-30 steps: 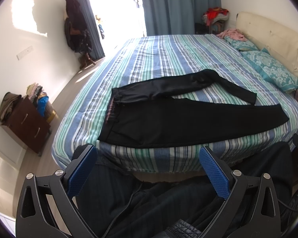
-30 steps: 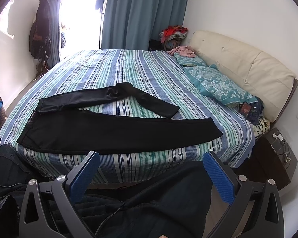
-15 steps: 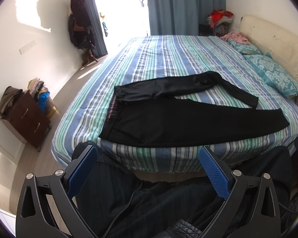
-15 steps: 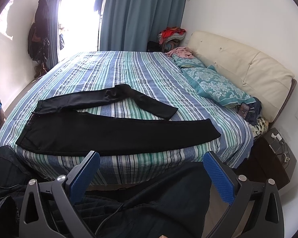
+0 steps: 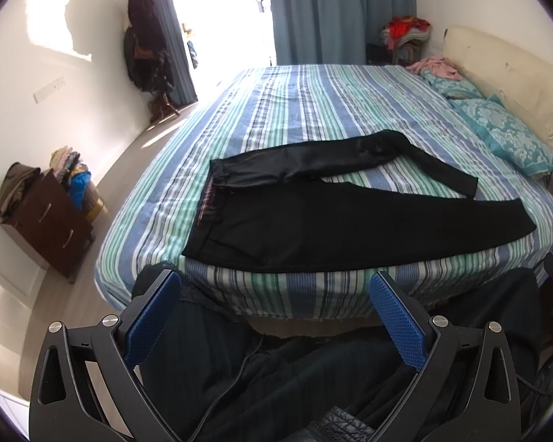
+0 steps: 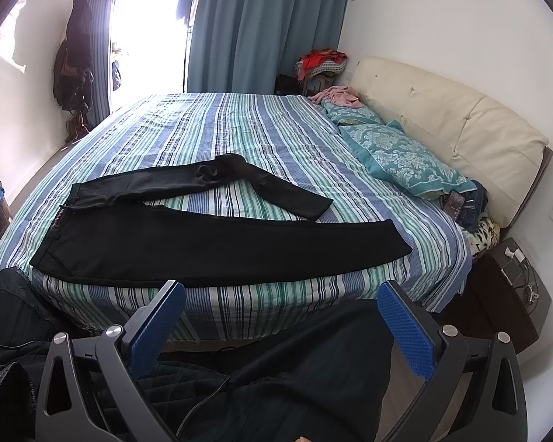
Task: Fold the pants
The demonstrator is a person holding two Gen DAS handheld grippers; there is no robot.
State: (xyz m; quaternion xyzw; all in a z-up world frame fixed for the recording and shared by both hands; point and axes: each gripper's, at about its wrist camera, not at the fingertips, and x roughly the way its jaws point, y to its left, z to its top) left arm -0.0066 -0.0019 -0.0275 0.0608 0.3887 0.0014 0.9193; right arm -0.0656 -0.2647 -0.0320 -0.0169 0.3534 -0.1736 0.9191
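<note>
Hovering off bed (image 5: 239, 110), both tongs (image 5: 272, 316) (image 6: 280, 320) gaping wide, empty. Aiming for pants (image 5: 331, 228) far leg cuff, keeping fabric flat.

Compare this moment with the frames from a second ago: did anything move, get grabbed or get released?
Only the cameras drifted slightly; nothing was grabbed or released. The black pants lie spread on the striped bed as before, and the left tool and right tool stay open and empty.
</note>
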